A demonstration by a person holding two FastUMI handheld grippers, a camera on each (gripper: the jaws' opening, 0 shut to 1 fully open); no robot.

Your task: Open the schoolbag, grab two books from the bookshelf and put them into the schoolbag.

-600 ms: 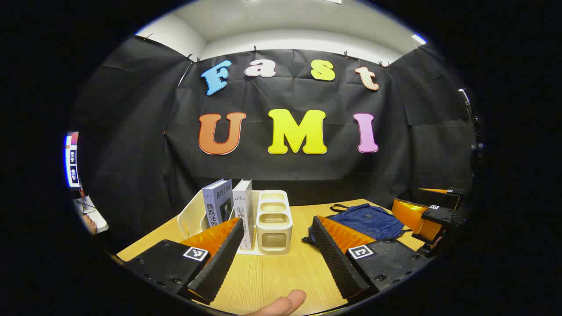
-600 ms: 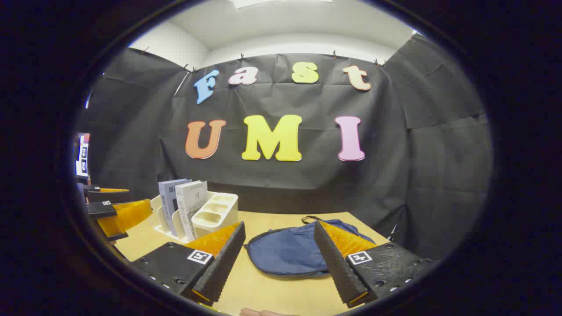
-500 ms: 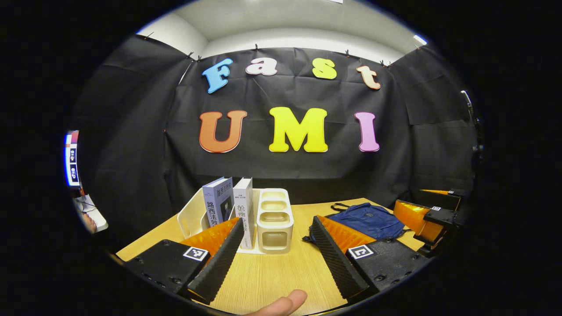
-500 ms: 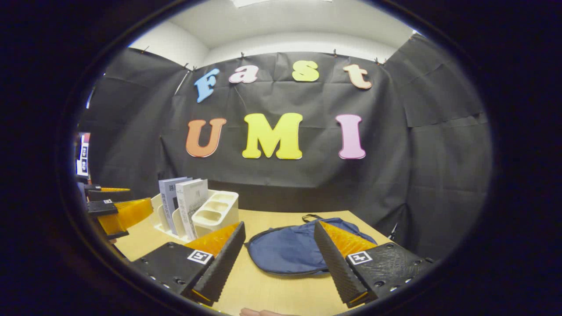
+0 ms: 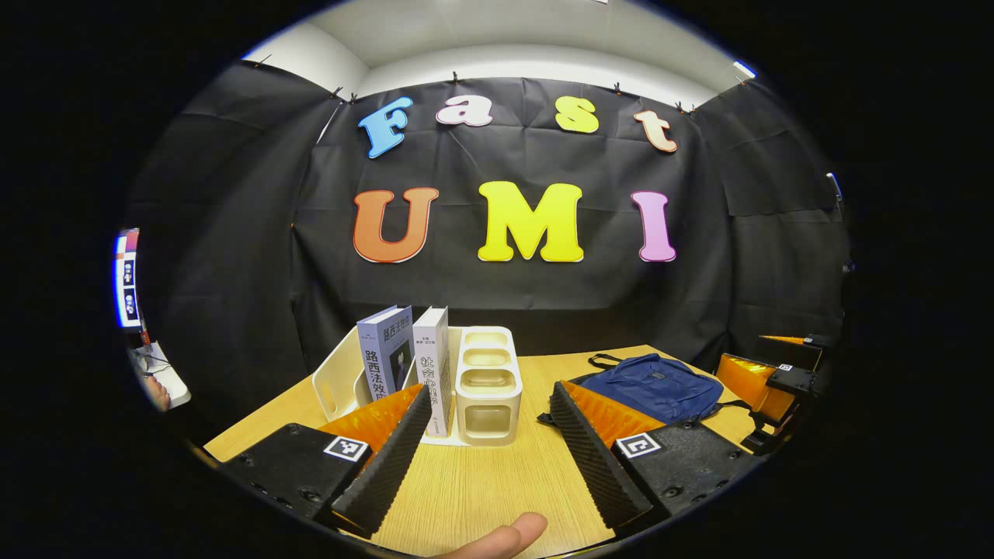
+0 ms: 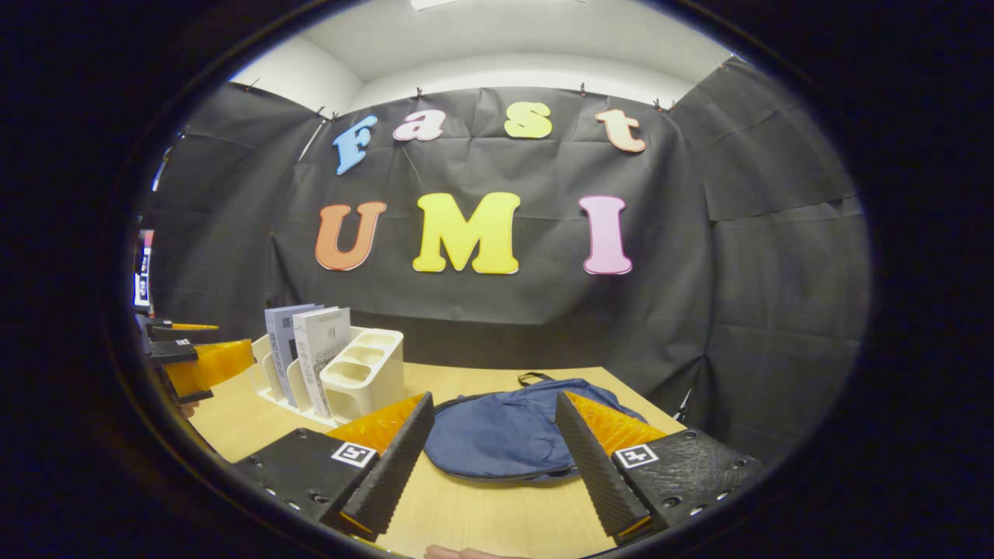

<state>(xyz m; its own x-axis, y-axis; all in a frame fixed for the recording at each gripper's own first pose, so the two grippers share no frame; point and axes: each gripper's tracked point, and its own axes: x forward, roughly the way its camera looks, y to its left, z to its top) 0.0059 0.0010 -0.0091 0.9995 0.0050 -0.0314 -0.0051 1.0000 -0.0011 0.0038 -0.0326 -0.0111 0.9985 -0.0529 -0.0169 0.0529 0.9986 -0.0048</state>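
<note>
A dark blue schoolbag [image 6: 497, 433] lies flat and zipped on the wooden table [image 6: 481, 520], straight ahead of my right gripper [image 6: 491, 404], which stands open above the table just short of it. In the left gripper view the schoolbag [image 5: 652, 387] sits to the right. Two books, a purple-blue one [image 5: 385, 359] and a white one [image 5: 432, 365], stand upright in a cream bookshelf [image 5: 485, 388]. My left gripper [image 5: 489, 396] is open, facing the shelf from a short way off. The books [image 6: 307, 349] also stand at the left of the right gripper view.
The cream shelf has several pen slots [image 6: 362, 373] at its near end. The right gripper [image 5: 765, 380] appears at the right edge of the left gripper view, the left gripper [image 6: 198, 365] at the left edge of the other. A thumb tip [image 5: 505, 537] shows at the bottom.
Both grippers have edged forward, so the shelf and the schoolbag sit slightly closer and lower. Both stay open and nothing on the table has moved.
</note>
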